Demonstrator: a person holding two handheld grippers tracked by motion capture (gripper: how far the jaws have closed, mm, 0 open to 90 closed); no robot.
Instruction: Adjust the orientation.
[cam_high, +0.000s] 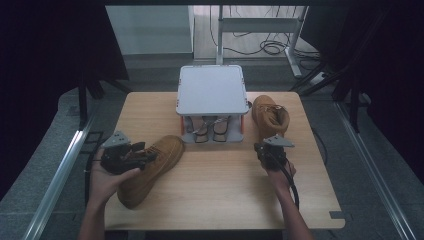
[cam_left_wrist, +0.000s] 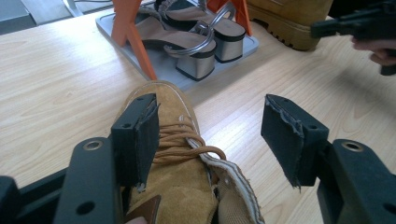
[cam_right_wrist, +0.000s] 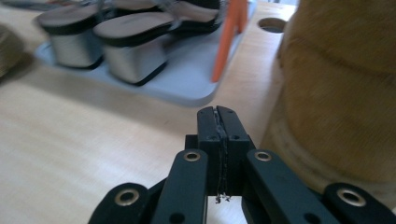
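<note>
On the wooden tabletop (cam_high: 225, 180) a tan suede boot (cam_high: 152, 167) lies on its side at the person's left, its toe pointing toward the grey shoe rack (cam_high: 212, 90) in the middle; the left gripper (cam_high: 131, 155) sits right over the boot's collar and laces, and in the left gripper view its jaws stand wide apart, one pad (cam_left_wrist: 140, 135) resting against the laced upper (cam_left_wrist: 180, 154) while the other pad (cam_left_wrist: 287, 135) hangs clear over bare wood, so the boot is between them but not pinched; the left hand (cam_high: 107, 182) cups the boot from below; over on the right, the second tan boot (cam_high: 270, 116) stands upright just beside the rack, and the right gripper (cam_high: 266, 148) is just in front of its heel, apart from it; its jaws are pressed fully together with nothing between them, the boot's heel and sole (cam_right_wrist: 336, 116) rising close at the gripper's right; a pair of block-heeled sandals (cam_right_wrist: 116, 42) rests on the rack's lower tray
</note>
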